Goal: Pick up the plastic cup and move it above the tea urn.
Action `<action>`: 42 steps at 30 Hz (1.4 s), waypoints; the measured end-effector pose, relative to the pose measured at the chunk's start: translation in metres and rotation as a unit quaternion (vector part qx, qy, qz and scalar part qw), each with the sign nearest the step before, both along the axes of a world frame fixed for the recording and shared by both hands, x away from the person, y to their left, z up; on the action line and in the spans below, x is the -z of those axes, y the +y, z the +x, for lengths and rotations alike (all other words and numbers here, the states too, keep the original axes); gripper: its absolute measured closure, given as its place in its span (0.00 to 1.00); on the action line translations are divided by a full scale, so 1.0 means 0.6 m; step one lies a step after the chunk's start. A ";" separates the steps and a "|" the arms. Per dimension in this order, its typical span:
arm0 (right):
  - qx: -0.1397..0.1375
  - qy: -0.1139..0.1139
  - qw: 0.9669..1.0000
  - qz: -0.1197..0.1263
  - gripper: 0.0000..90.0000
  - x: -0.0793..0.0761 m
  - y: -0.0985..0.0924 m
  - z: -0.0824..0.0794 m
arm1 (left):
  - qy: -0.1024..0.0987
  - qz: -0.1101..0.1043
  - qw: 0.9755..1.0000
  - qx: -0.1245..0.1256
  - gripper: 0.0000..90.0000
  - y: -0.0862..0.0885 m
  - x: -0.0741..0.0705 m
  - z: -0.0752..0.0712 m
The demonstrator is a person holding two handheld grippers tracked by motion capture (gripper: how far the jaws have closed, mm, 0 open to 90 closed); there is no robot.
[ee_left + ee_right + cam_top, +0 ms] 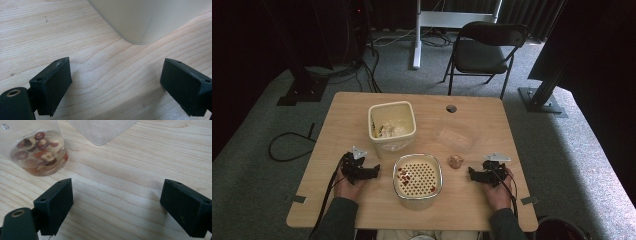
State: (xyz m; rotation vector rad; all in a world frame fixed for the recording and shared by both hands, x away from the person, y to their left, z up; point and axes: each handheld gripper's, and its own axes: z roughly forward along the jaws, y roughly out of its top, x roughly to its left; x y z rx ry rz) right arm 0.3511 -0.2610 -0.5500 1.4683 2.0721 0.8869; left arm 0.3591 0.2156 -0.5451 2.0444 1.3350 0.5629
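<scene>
Grippers rest low over the table (362, 210), one in each hand, on either side of a perforated container. Left gripper (371, 172): jaws spread wide, nothing between them, bare wood beneath; in the left gripper view the same gap (115, 83) shows wood grain alone, and a pale tub (147, 20) stands just ahead of the jaws, apart from both pads. From above, that tub (392, 125) sits ahead and slightly to the inner side of the left gripper, its opening up, with pale contents inside that are too small to make out. Right gripper (473, 173): jaws likewise spread wide and gripping nothing; the right gripper view shows its gap (116, 205) over bare wood. Small pouch (40, 152), clear, holding dark red rings and pale pieces, lies ahead of the right gripper's left-hand jaw, near it but not touching. In the high view the pouch (456, 161) lies just beyond the right gripper's tips, toward the middle of the table. Clear bag (454, 138), flat and seemingly empty, lies farther ahead of the right gripper; its corner (100, 130) appears at the top of the right gripper view. Perforated container (417, 178), holding a few red pieces, sits between the two grippers, apart from each.
</scene>
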 end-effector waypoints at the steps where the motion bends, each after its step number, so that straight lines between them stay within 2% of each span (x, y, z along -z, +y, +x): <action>1: 0.002 0.000 1.000 0.000 0.13 0.000 0.001 -0.001 | 0.000 0.001 1.000 -0.002 0.12 -0.001 0.000 0.000; 4: -0.004 -0.004 1.000 0.002 0.17 0.000 0.001 -0.004 | 0.000 0.001 1.000 -0.003 0.12 -0.001 0.000 0.001; 11: 0.000 -0.004 1.000 0.002 0.18 -0.001 0.002 -0.004 | 0.000 0.001 1.000 -0.006 0.12 -0.002 0.000 0.002; 12: 0.005 0.000 1.000 0.000 0.24 -0.004 0.004 -0.006 | 0.000 0.001 1.000 -0.006 0.12 -0.002 0.000 0.002; 14: 0.007 0.007 1.000 -0.002 0.29 -0.007 0.006 -0.007 | 0.000 0.001 1.000 -0.006 0.12 -0.002 0.000 0.002; 15: 0.010 0.011 1.000 -0.005 0.38 -0.011 0.006 -0.008 | 0.000 0.001 1.000 -0.006 0.12 -0.002 0.000 0.002; 16: 0.010 0.011 1.000 -0.005 0.38 -0.011 0.006 -0.008 | 0.000 0.001 1.000 -0.006 0.12 -0.002 0.000 0.002; 17: 0.019 0.012 1.000 -0.002 0.49 -0.019 0.002 -0.010 | 0.000 0.001 1.000 -0.007 0.12 -0.002 0.000 0.002; 21: 0.032 -0.006 0.999 0.009 0.61 -0.038 -0.006 -0.011 | 0.000 0.001 1.000 -0.008 0.12 -0.003 0.000 0.002; 25: 0.050 -0.019 0.998 0.033 0.67 -0.059 -0.015 -0.002 | 0.000 0.001 1.000 -0.009 0.12 -0.003 0.000 0.002; 28: 0.057 -0.030 0.997 0.041 0.68 -0.072 -0.013 0.007 | 0.000 0.001 1.000 -0.009 0.12 -0.003 0.000 0.002; 33: 0.068 -0.048 0.995 0.057 0.64 -0.090 -0.002 0.026 | 0.000 0.001 1.000 -0.009 0.12 -0.003 0.000 0.002; 38: 0.071 -0.041 0.994 0.078 0.59 -0.095 0.011 0.045 | 0.000 0.001 1.000 -0.009 0.12 -0.003 0.000 0.002; 42: 0.073 -0.032 0.994 0.072 0.59 -0.092 0.018 0.060 | 0.000 0.001 1.000 -0.009 0.12 -0.003 0.000 0.002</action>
